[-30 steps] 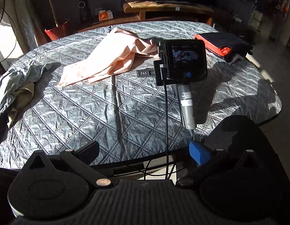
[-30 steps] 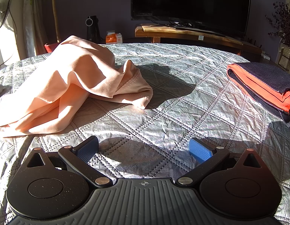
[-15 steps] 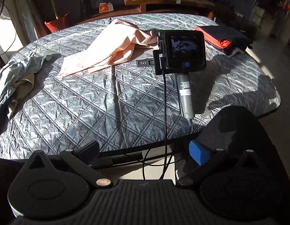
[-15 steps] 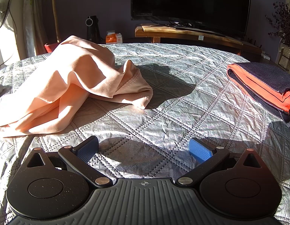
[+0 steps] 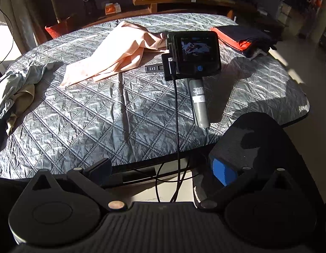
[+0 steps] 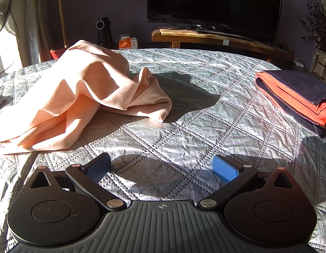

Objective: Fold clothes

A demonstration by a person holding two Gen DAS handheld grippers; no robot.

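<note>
A peach garment (image 6: 78, 97), soft and smooth-knit with a stitched hem, lay rumpled in a long heap on the far left-of-centre part of the surface (image 6: 184, 126), humped at one end and trailing flat toward the left edge. In the left wrist view the same peach garment (image 5: 120, 52) stretched diagonally across the far half of the quilted cover.

The surface wore a silvery-grey quilted cover, crinkled and stitched in a diamond pattern, its outline rounded. On its right edge sat a neatly folded stack (image 6: 296, 97) of dark navy and orange fabric, flat and rectangular. At the left edge a crumpled grey-green and tan pile of clothes (image 5: 13, 92) hung partly over the side.

The right gripper (image 6: 162, 168) rested low over the cover, near the peach garment but apart from it, its blue ribbed fingers (image 6: 224, 170) spread wide and holding nothing. Seen from the left wrist view, it showed its boxy black screen unit and grey cylindrical handle (image 5: 200, 103), with a black cable (image 5: 177, 126) hanging down past the edge.

The left gripper (image 5: 163, 168) hung off the near edge of the surface, fingers (image 5: 223, 172) spread wide, gripping nothing. A black mesh chair back (image 5: 258, 139) stood just beyond it.
</note>
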